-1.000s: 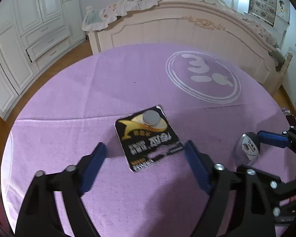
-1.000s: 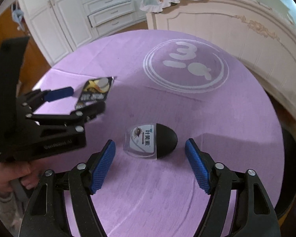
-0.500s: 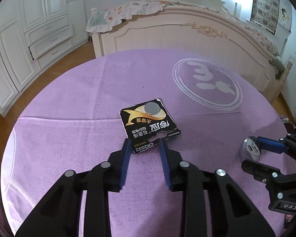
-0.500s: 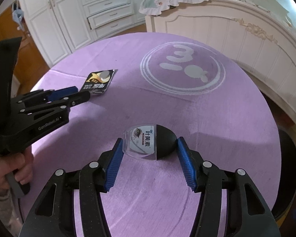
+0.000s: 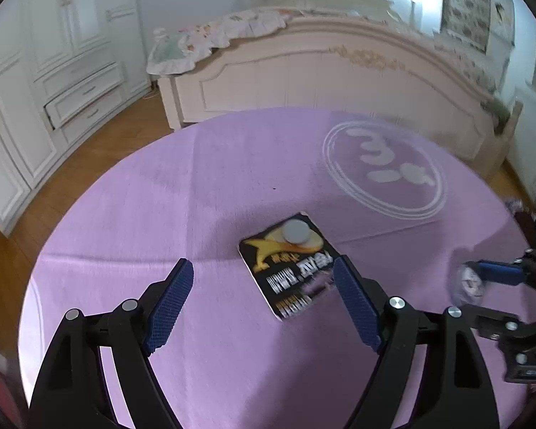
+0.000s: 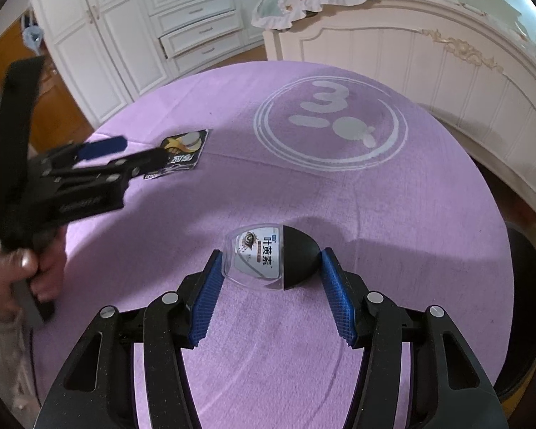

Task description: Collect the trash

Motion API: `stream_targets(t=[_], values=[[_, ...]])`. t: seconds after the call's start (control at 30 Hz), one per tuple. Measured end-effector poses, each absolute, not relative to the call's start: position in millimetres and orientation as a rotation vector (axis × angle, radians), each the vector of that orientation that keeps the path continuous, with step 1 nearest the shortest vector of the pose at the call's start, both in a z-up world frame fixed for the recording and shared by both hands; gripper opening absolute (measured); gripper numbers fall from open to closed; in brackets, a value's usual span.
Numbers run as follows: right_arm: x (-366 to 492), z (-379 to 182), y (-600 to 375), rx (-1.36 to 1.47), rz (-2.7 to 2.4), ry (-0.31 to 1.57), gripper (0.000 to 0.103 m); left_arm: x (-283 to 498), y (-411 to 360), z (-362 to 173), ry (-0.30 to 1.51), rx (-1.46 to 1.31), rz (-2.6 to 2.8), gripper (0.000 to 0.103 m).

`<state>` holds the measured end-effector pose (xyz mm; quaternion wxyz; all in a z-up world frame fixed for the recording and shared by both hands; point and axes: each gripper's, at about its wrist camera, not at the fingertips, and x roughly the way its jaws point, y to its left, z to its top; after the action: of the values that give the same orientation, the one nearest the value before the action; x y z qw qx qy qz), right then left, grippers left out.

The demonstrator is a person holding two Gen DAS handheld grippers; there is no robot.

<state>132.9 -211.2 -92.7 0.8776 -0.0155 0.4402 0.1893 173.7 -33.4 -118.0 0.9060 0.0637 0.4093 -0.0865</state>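
since half a second ago: left gripper point(image 5: 262, 302) has spread wide again, empty; right gripper point(image 6: 268, 298) has closed in on the bottle point(image 6: 271, 258), pads seemingly just touching its ends, grip uncertain.
battery card point(image 5: 291, 262): flat on the purple cloth point(image 5: 196, 196) ahead, beside the left gripper's right pad; light, thin, bendy; pinch an edge.
bottle: light, slick plastic, may roll.
bed footboard point(image 6: 428, 46) beyond; no obstruction.
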Motion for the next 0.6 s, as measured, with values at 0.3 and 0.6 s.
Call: stream_targets(t=[0.3,0.6], values=[[132.7,-92.3,-212.2,-0.03,0.404,0.914,0.055,192.9,-39.7,-127.9,0.892,0.343,-0.479,0.087],[133.9,-93.9,-210.0,-0.048,0.407,0.902,0.055,183.2,-35.0,-134.1,0.877,0.42,-0.734,0.089]])
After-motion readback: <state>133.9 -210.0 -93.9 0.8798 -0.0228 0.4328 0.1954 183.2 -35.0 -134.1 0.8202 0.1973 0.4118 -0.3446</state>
